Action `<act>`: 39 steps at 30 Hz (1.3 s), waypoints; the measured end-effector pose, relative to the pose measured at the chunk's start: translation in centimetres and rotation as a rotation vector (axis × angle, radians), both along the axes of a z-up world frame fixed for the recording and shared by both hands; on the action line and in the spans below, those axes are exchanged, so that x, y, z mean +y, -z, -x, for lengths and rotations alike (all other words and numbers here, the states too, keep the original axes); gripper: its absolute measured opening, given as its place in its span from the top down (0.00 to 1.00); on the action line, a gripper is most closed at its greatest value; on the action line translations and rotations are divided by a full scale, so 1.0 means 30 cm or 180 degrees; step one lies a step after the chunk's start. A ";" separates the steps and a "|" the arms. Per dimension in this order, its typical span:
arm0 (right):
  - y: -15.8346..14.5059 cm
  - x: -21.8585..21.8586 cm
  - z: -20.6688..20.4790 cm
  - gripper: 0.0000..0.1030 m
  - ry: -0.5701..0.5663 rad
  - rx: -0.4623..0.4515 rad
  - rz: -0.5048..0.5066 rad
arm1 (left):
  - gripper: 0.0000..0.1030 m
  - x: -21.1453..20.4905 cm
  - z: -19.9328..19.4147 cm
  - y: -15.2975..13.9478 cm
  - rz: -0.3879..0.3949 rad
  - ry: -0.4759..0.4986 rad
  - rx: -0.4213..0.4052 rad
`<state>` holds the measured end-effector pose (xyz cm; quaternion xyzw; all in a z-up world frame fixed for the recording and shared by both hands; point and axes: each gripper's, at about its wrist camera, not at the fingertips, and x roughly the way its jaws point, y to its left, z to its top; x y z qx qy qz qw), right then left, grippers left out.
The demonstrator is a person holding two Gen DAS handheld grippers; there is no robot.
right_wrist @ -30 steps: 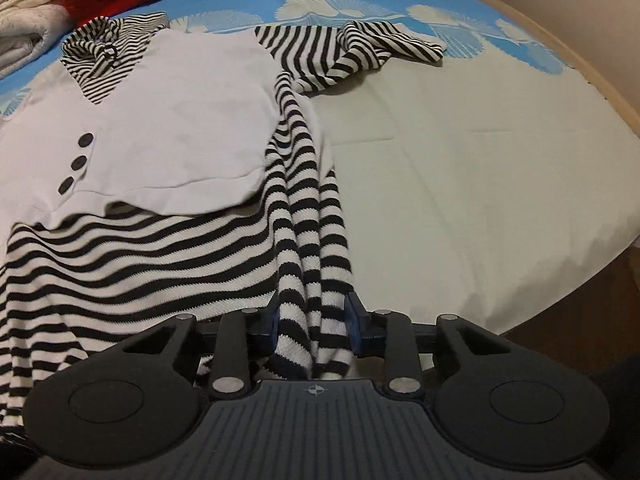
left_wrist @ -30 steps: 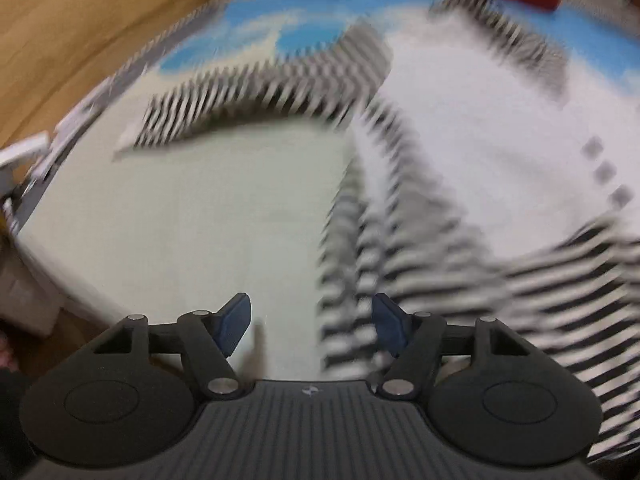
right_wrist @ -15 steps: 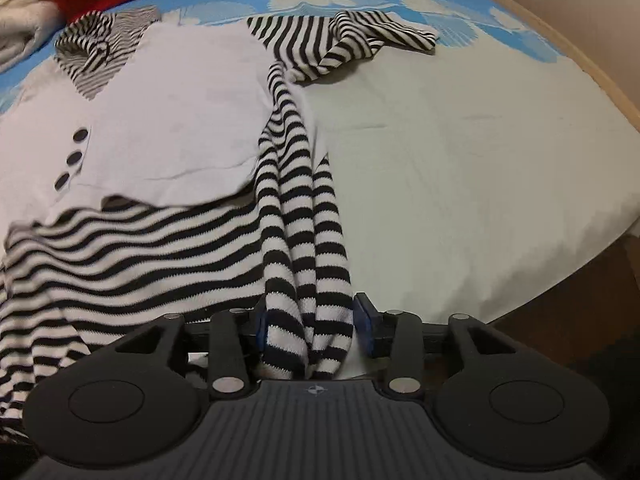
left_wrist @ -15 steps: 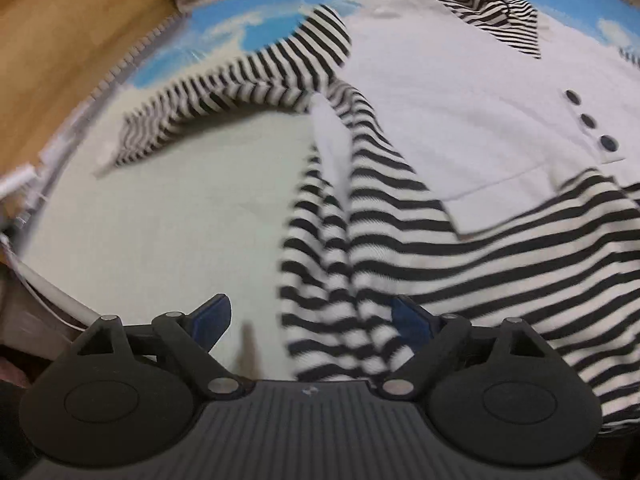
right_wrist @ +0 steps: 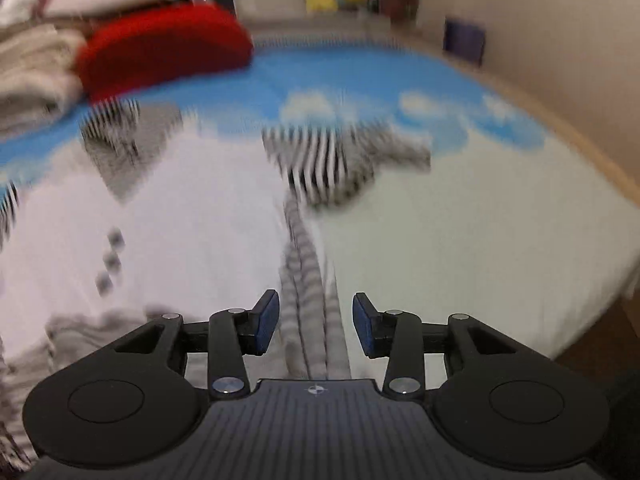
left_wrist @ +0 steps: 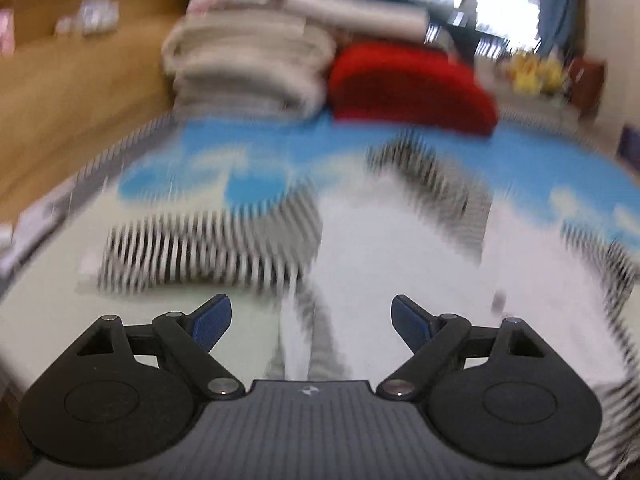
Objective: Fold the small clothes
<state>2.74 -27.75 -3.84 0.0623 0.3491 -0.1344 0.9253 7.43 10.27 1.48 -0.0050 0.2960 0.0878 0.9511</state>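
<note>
A small black-and-white striped garment with a white front panel point(left_wrist: 400, 248) lies spread on the bed; both views are motion-blurred. Its left striped sleeve point(left_wrist: 200, 252) stretches out to the left. My left gripper point(left_wrist: 311, 322) is open over the garment's left side edge, nothing between its jaws. In the right wrist view the white panel with dark buttons point(right_wrist: 108, 258) is at the left and the bunched right sleeve point(right_wrist: 332, 164) at the centre. My right gripper point(right_wrist: 315, 326) is open, with the striped side edge point(right_wrist: 312, 320) lying loose between its jaws.
A red cushion point(left_wrist: 408, 84) and a stack of folded beige blankets point(left_wrist: 248, 60) lie at the head of the bed. The sheet is pale with blue cloud print point(right_wrist: 360, 80). The bed's right edge point(right_wrist: 592, 304) drops to a wooden floor. A wooden wall point(left_wrist: 60, 100) is on the left.
Both grippers tilted up and forward, so more of the room shows. The right gripper, shut on the striped side edge before, has opened. The left gripper stays open.
</note>
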 end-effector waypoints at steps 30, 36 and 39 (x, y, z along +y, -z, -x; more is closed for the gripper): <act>-0.357 0.275 -0.653 0.51 -0.1455 -0.0760 -0.0136 | 0.76 0.959 -0.514 0.213 0.1242 -0.1414 0.0638; -0.322 0.286 -0.700 0.51 -0.1496 -0.0670 -0.0127 | 0.72 1.089 -0.464 0.352 0.1758 -0.1901 0.0964; -0.303 0.283 -0.718 0.51 -0.1454 -0.0604 -0.0125 | 0.72 1.116 -0.466 0.375 0.1790 -0.2121 0.0993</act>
